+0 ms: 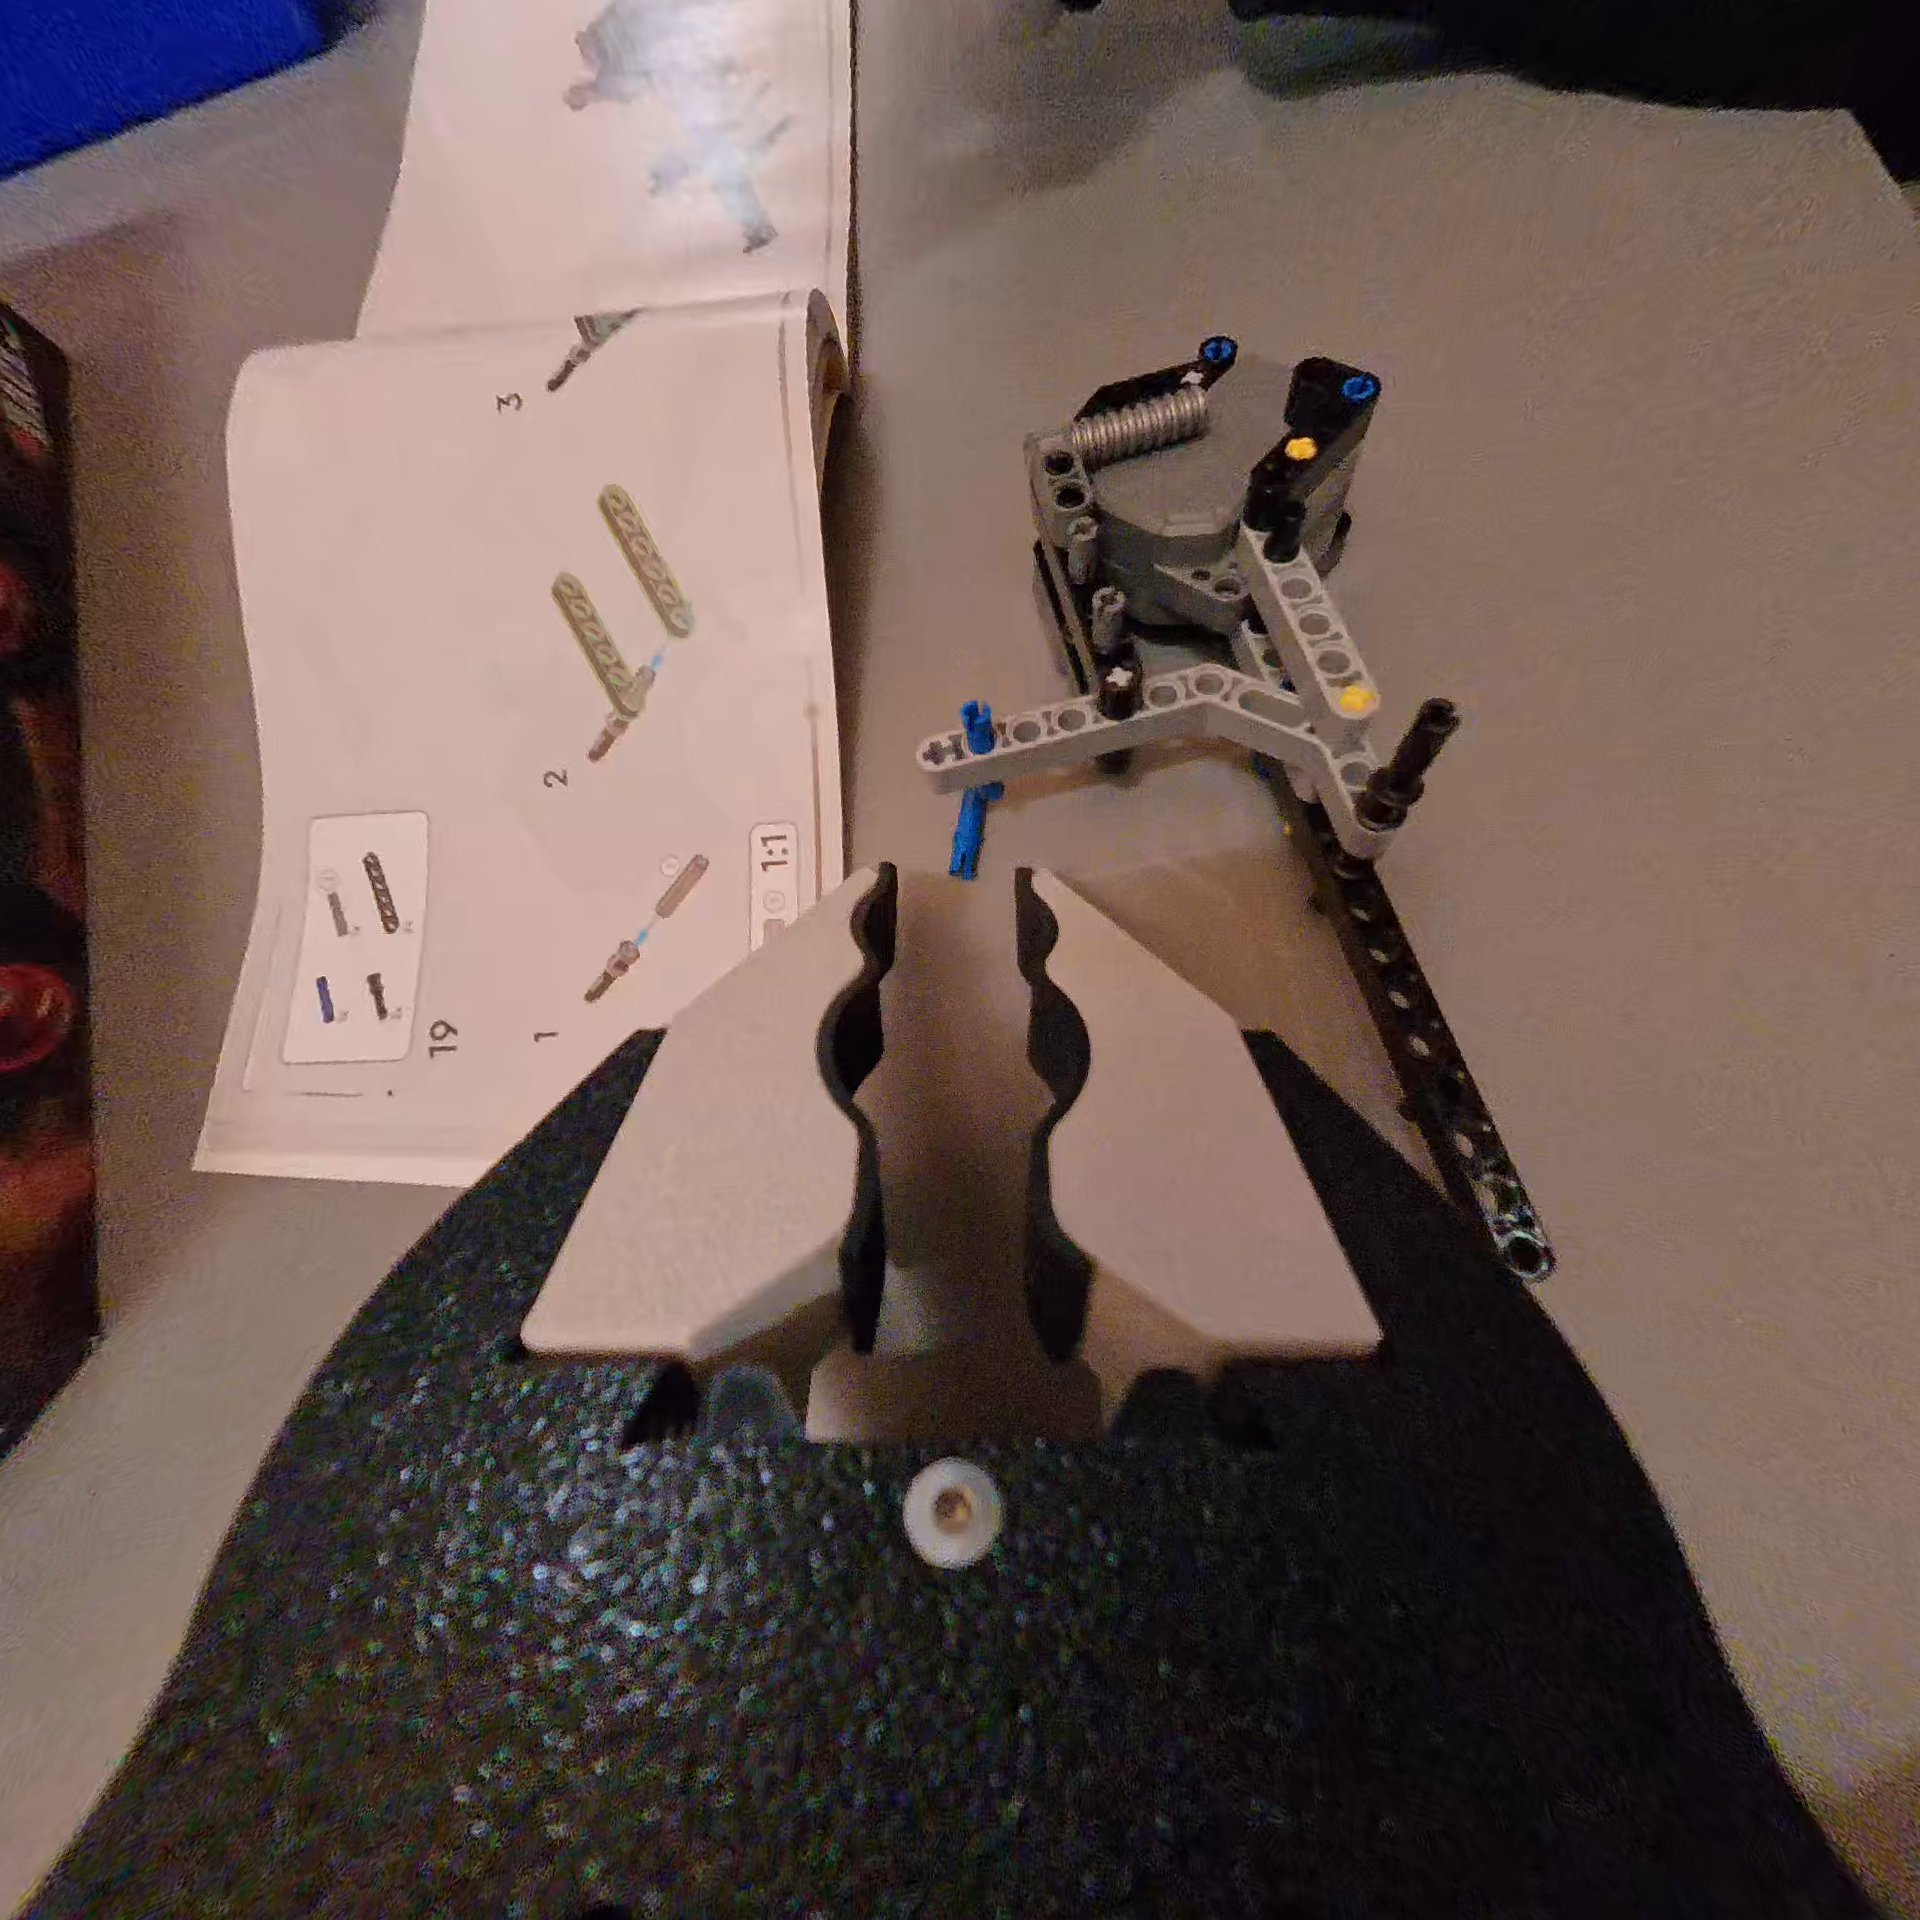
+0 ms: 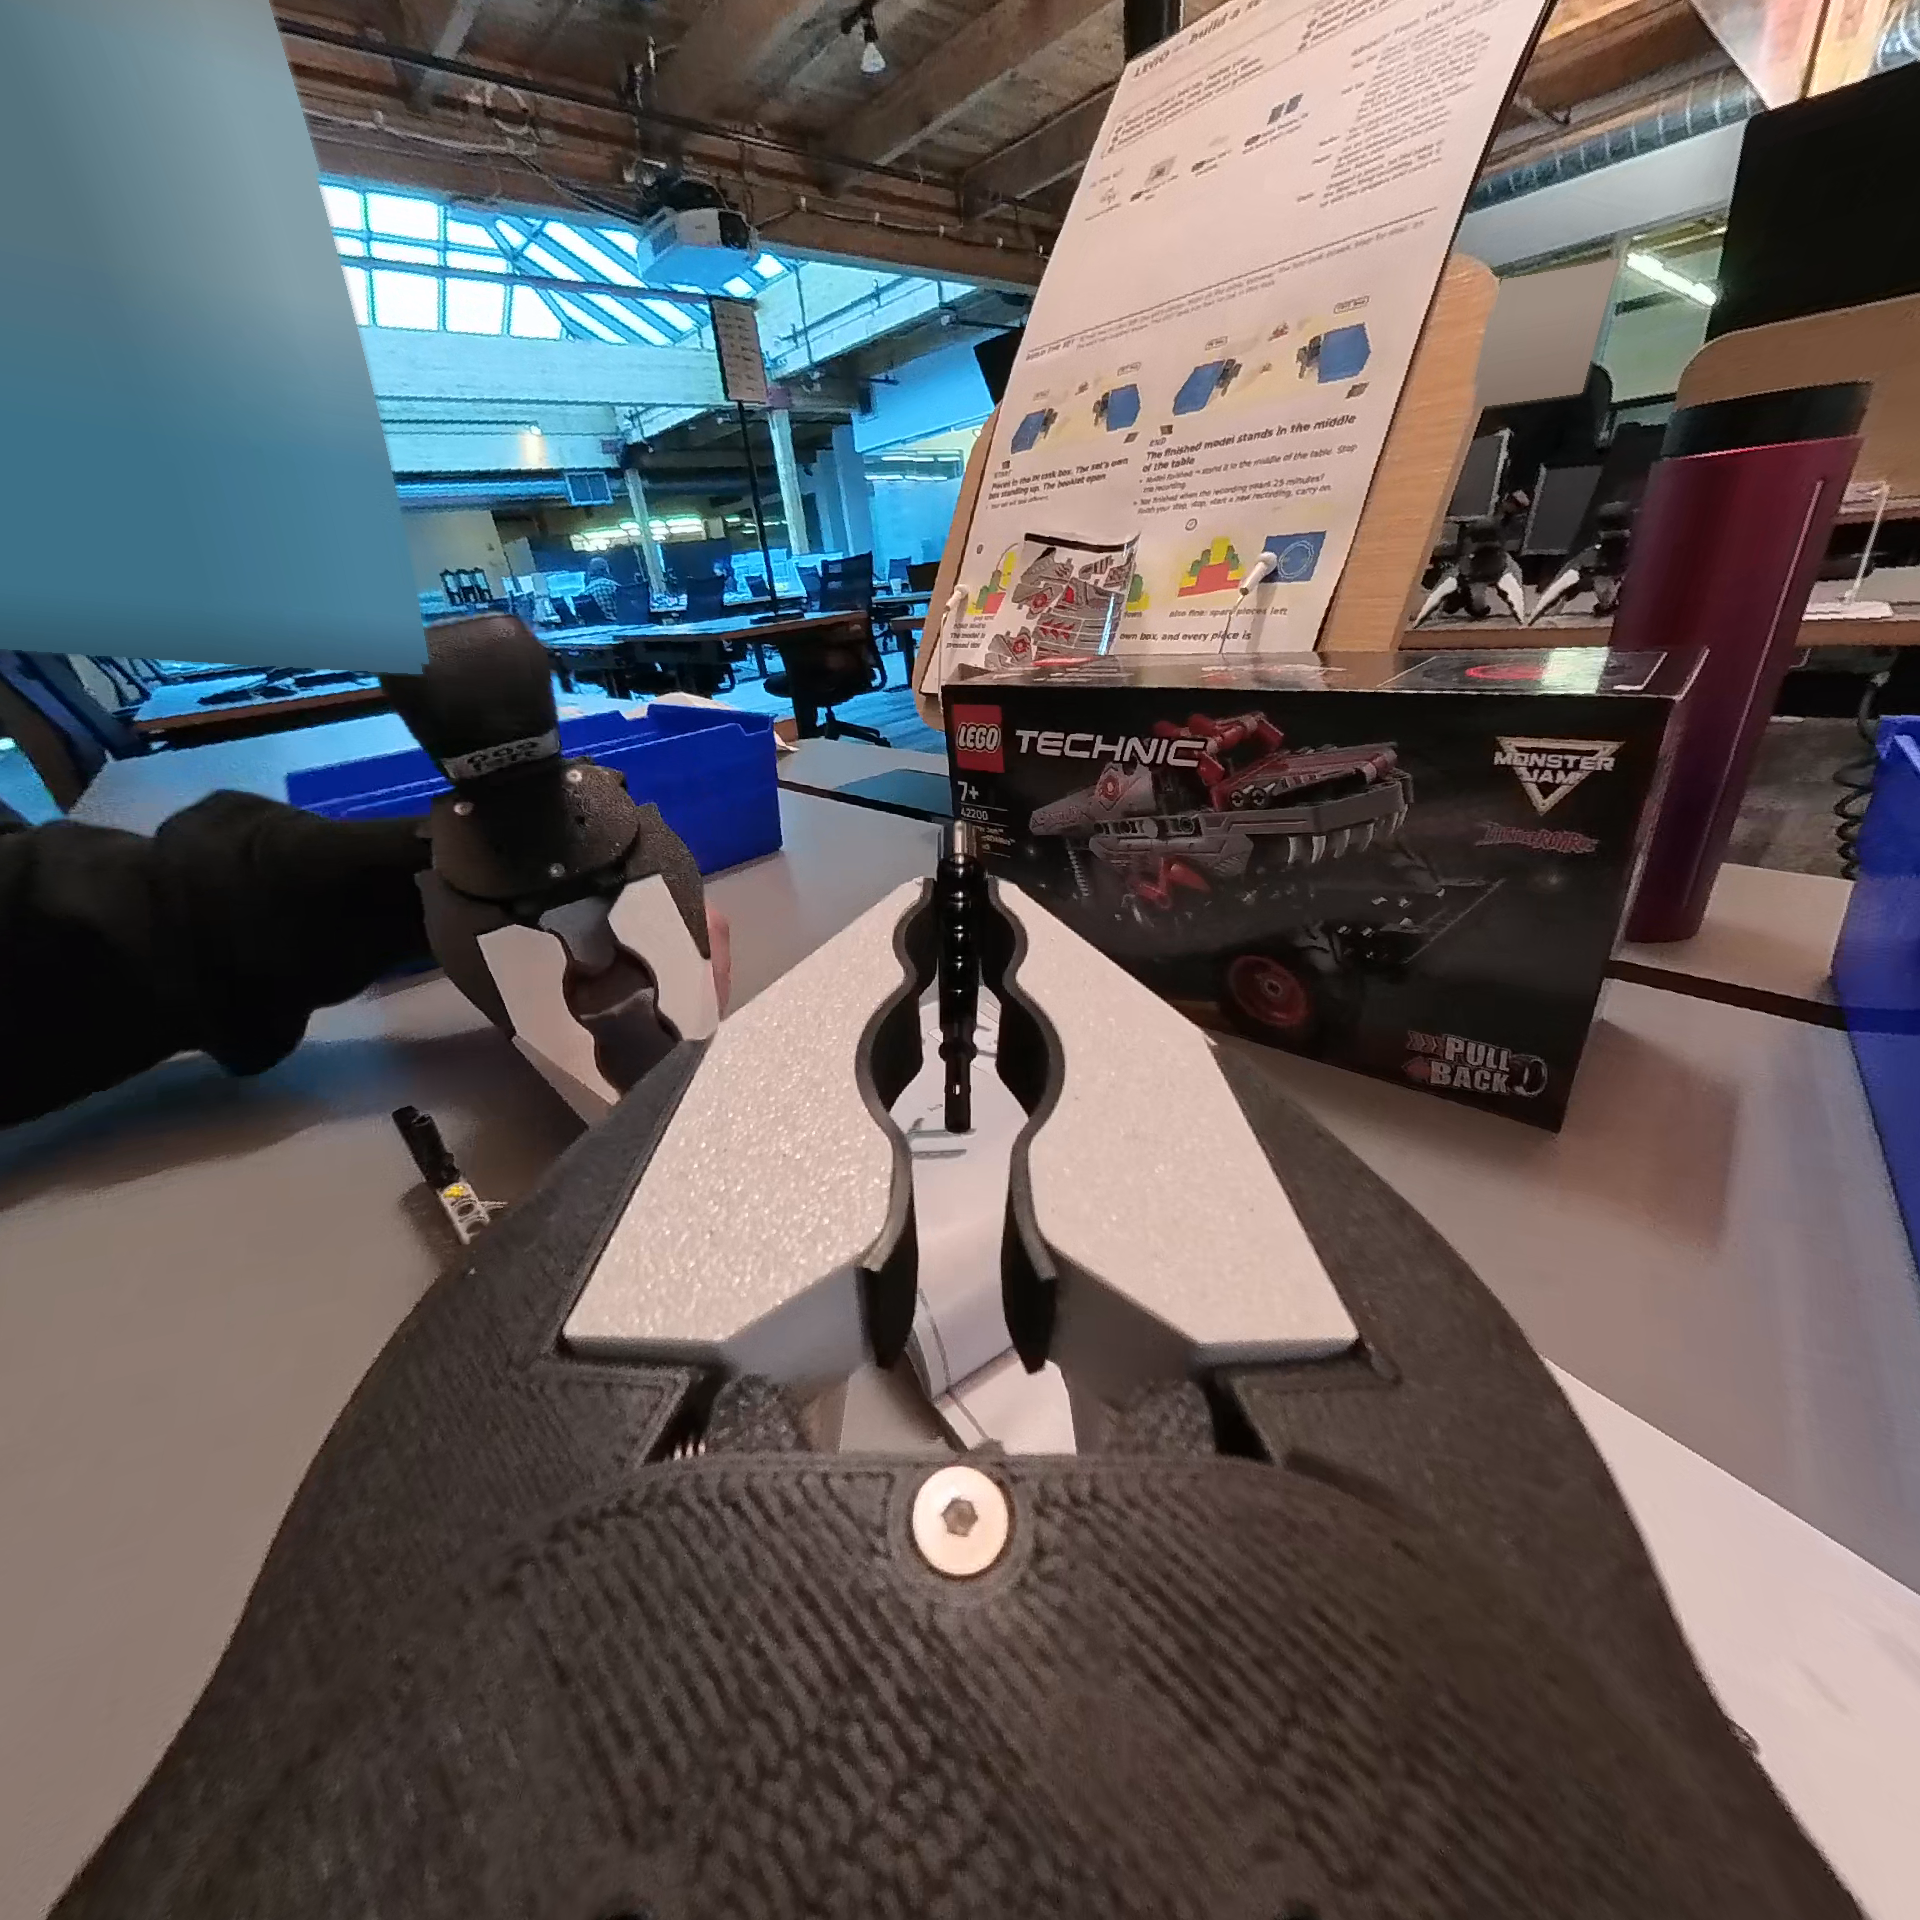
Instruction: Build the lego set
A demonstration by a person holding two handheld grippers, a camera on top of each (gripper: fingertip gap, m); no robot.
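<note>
The part-built grey and black model (image 1: 1195,540) with a metal spring stands on the grey table. A long black beam (image 1: 1434,1070) and a black pin (image 1: 1408,764) stick out of its near side, and a blue pin (image 1: 971,821) hangs from a light grey arm. My left gripper (image 1: 954,878) is open and empty, its tips just short of the blue pin; it also shows in the right wrist view (image 2: 597,997). My right gripper (image 2: 956,904) is shut on a short black beam with a pin (image 2: 956,966), held upright above the table.
The open instruction booklet (image 1: 520,727) lies left of the model. The set's box (image 2: 1299,862) stands behind, with an instruction board (image 2: 1247,312) and a maroon bottle (image 2: 1725,675). Blue bins (image 2: 675,769) sit at the back left and the right edge (image 2: 1881,935). My hands' fingertips stand some 20 centimeters from each other.
</note>
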